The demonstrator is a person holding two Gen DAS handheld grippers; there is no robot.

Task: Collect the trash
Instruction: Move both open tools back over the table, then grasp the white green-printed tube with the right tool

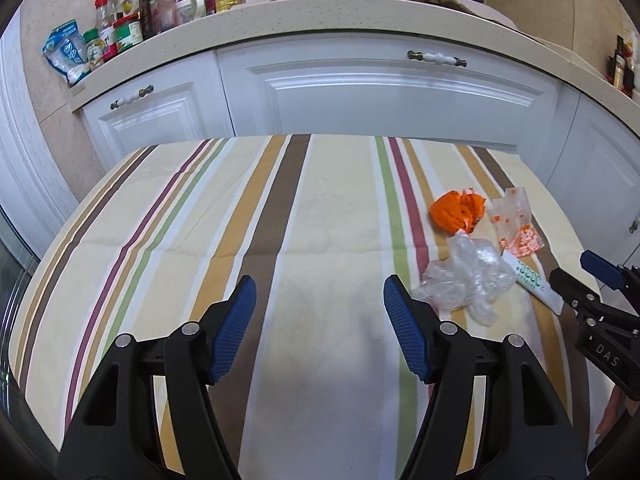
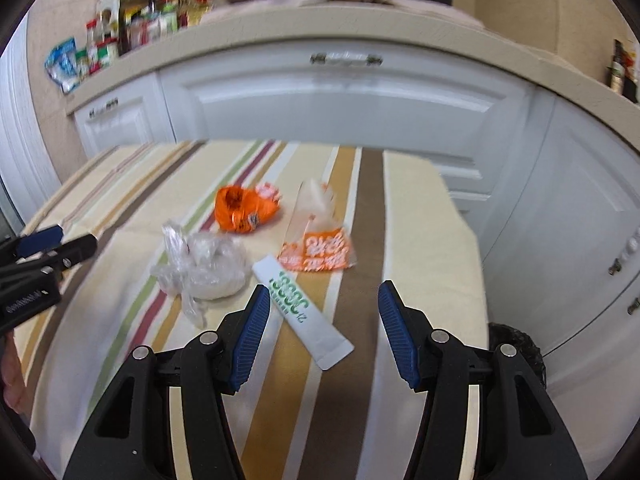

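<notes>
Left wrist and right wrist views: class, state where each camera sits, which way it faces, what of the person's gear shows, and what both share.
Left wrist: on the left gripper, facing down over the striped tablecloth toward white cabinets; right gripper at right edge.
Right wrist: on the right gripper, above the white green-printed sachet; left gripper at left edge.
Shared: crumpled orange wrapper, clear plastic bag.

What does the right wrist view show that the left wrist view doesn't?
Only the right wrist view: a dark rounded object beyond the table's right edge, too cut off to identify. Only the left wrist view: the bare left half of the striped tablecloth. Both: orange wrapper, clear crumpled plastic, white sachet with green print, orange-printed clear bag, and both the left gripper and right gripper open and empty.
</notes>
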